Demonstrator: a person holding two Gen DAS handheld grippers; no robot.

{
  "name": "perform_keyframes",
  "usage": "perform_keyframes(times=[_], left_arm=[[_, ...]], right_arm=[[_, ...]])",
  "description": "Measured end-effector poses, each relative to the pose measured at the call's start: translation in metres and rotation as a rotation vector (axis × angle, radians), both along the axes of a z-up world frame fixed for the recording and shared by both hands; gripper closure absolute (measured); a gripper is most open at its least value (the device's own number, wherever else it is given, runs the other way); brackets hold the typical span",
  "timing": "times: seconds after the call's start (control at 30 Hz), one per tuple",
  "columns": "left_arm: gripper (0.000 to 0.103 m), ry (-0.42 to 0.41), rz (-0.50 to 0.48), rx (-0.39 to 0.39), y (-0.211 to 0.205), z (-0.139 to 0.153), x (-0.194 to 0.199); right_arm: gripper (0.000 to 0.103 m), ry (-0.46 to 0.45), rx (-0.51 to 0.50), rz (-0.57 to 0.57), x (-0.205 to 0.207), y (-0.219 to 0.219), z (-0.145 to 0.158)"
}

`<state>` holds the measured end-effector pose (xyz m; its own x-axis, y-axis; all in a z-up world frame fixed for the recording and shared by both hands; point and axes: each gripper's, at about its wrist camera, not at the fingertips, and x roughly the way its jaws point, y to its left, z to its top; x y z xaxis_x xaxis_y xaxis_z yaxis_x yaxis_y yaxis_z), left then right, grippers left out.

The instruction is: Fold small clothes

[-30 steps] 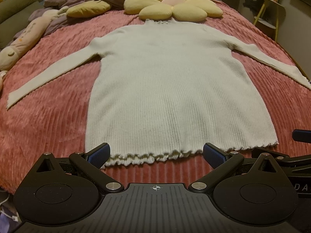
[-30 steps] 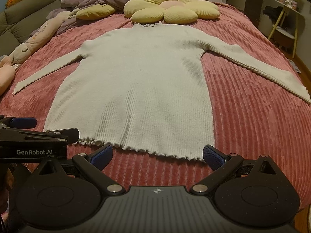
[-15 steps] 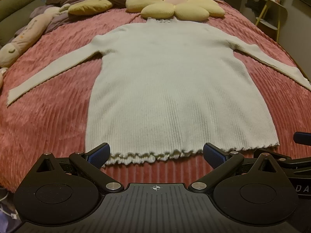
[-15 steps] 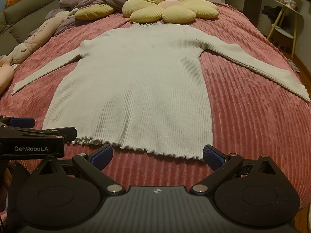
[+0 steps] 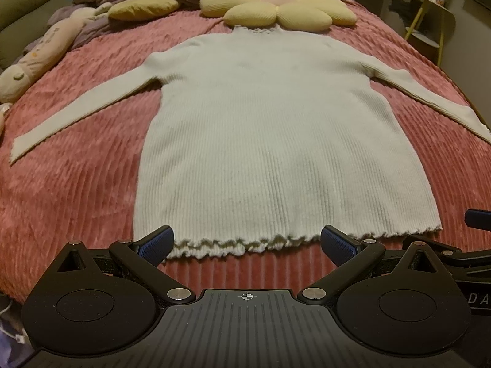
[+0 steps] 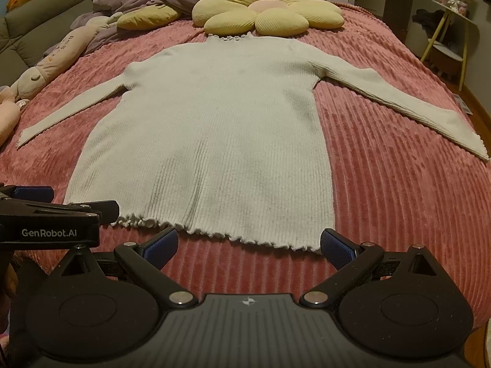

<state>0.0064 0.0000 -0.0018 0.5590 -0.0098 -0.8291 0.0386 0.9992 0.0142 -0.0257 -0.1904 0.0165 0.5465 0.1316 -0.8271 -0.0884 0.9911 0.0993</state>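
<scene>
Though blurry, flower cushion [image 6: 267, 9] touching sweater [image 6: 214, 141] collar.

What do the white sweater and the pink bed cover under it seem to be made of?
The white long-sleeved sweater looks like soft ribbed knit, probably wool or acrylic: fine lengthwise ribs, a matte, slightly fuzzy face and a frilled hem. The pink bed cover looks like plush, corduroy-like fleece: broad raised ridges with a faint sheen. The exact fibre of either cannot be told.
</scene>
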Motion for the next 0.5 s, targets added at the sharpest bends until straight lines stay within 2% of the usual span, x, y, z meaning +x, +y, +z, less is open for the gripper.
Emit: perform_keyframes(times=[0.5], left_arm=[[0.000, 0.007, 0.001, -0.003, -0.0004, -0.0014, 0.0032]], right_arm=[[0.004, -0.015, 0.017, 0.011, 0.0012, -0.0018, 0.0012]])
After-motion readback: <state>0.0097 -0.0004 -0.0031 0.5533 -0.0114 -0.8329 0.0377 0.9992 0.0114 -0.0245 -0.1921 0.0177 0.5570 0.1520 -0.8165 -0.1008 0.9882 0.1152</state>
